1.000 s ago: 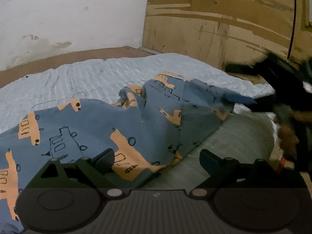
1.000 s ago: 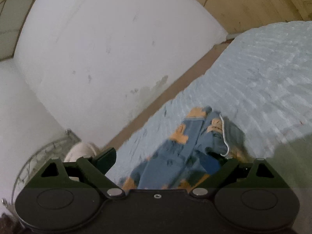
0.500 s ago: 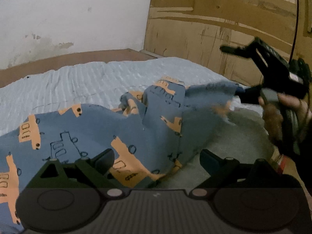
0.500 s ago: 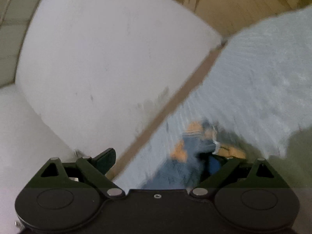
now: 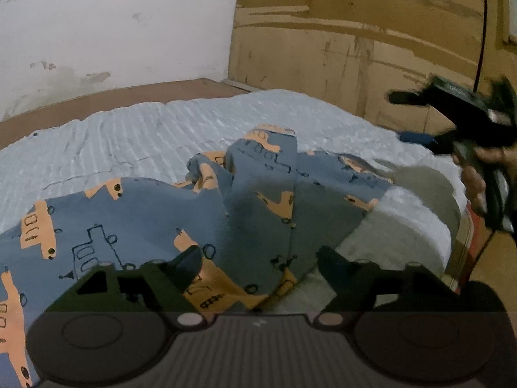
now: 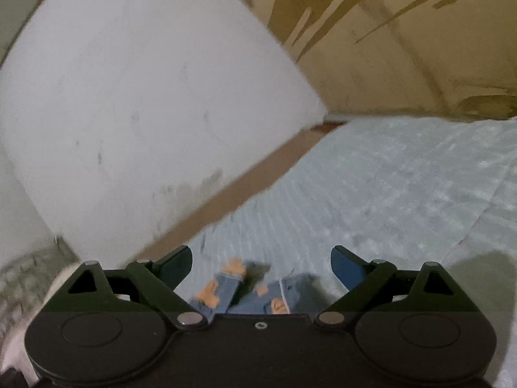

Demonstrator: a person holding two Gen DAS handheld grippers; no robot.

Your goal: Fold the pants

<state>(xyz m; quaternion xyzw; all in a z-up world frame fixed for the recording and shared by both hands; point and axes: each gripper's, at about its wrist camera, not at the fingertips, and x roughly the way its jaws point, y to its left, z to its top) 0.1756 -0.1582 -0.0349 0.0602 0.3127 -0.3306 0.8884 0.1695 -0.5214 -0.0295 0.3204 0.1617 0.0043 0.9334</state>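
Left tongs [image 5: 257, 260]: spread fairly wide and closing, low over the near hem of the pants [image 5: 135, 223], cloth lying between the two fingers but not pinched by them. Left finger [image 5: 185, 260] over an orange truck print, right finger [image 5: 332, 263] over the pale bed cover just past the cloth's edge. Blue pants with orange vehicle prints, spread rumpled on the bed [image 5: 145, 135], running from the tongs to the left and away, with a raised fold straight ahead. Beyond that, a brown strip along the bed's far edge, then a stained white wall [image 5: 122, 22]; ahead and to the right, cardboard sheeting [image 5: 355, 32].

Right tongs [image 6: 261, 263]: wide apart, nothing between the fingers, raised clear of the bed. Seen from the left wrist, up at the far right, held in a hand [image 5: 475, 177], blurred. Below and just in front of the right tongs, a bunched end of the pants with a white cord, blurred. Farther out, ribbed bed cover, the brown strip, white wall to the left, cardboard ahead.
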